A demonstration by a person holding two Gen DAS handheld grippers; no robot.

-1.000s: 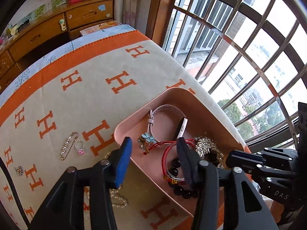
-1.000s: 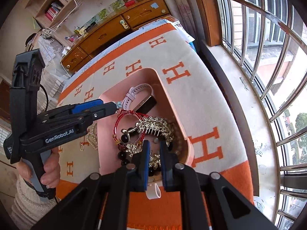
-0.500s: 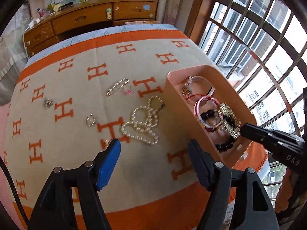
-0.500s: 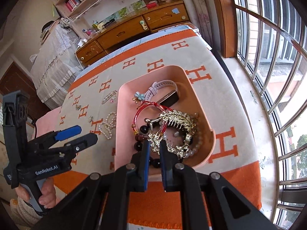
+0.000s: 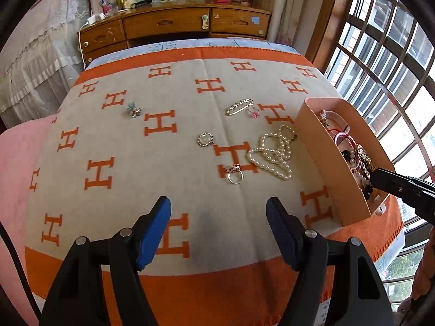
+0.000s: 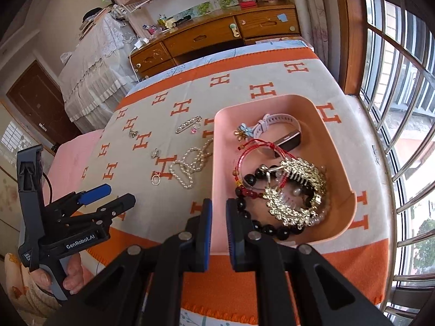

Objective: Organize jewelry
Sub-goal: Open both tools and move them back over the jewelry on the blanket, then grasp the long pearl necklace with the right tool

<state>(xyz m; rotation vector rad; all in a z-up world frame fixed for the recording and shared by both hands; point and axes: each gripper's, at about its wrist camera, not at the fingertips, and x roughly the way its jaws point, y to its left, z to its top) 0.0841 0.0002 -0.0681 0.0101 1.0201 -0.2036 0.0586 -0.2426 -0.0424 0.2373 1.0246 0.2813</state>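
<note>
A pink tray (image 5: 320,141) (image 6: 337,141) at the table's right side holds a white watch (image 6: 274,121), red cord bracelets (image 6: 252,149), black beads (image 6: 269,228) and a gold comb (image 6: 296,190). On the blanket lie a pearl necklace (image 5: 274,152) (image 6: 190,163), a silver ring (image 5: 235,175), a round brooch (image 5: 205,139), a long pin (image 5: 239,106) and a small pink ring (image 5: 254,114). My left gripper (image 5: 218,228) (image 6: 108,197) is open and empty near the front edge. My right gripper (image 6: 217,228) is nearly shut and empty at the tray's near wall.
A small blue flower charm (image 5: 133,110) lies at the far left of the orange-and-grey blanket (image 5: 163,163). A wooden dresser (image 5: 174,27) stands behind the table. Barred windows (image 5: 394,68) run along the right. A pink cushion (image 5: 16,163) lies at left.
My left gripper has pulled back from over the tray to the table's front edge and opened wider. My right gripper has drawn back slightly and stays nearly shut.
</note>
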